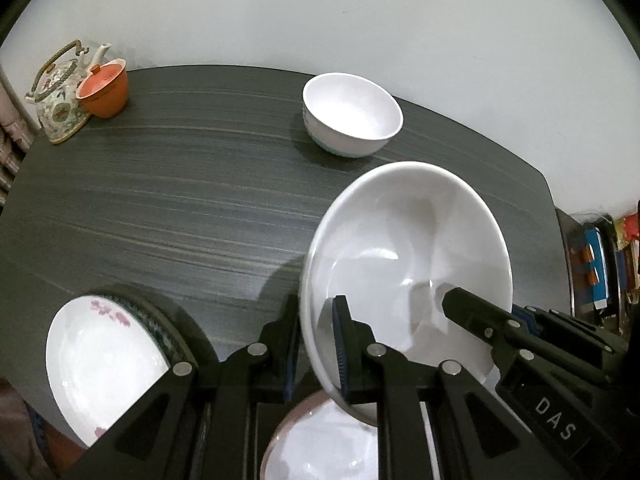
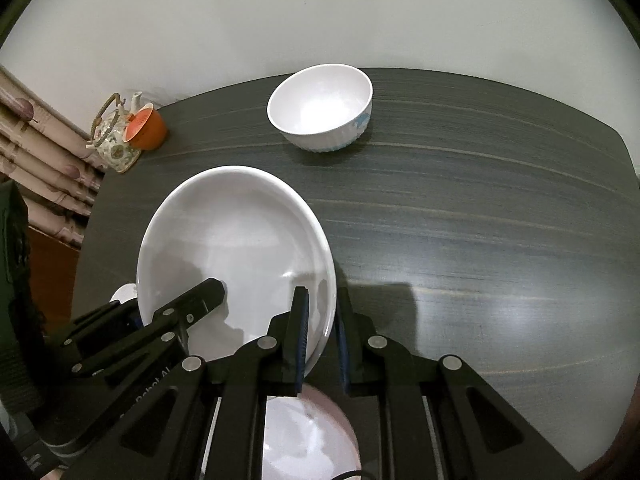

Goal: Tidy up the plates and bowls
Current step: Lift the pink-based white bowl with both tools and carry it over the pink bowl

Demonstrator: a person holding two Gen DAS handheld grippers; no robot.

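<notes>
The table [image 1: 160, 200] is carrying a far bowl [image 1: 352, 114]. Above it the wide dish [image 1: 404, 248] is hanging over another plate [image 1: 320, 440], probably for stacking. The left gripper [image 1: 316, 344] and right gripper [image 2: 322, 340] are clenching opposite rims, sharing its weight.

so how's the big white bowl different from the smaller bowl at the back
The big white bowl is wide, shallow and plain; the smaller bowl is deeper, with blue pattern outside. The big white bowl is held by its rim, tilted, by the left gripper and right gripper; the smaller bowl stands upright on the table. Both are white and empty.
</notes>
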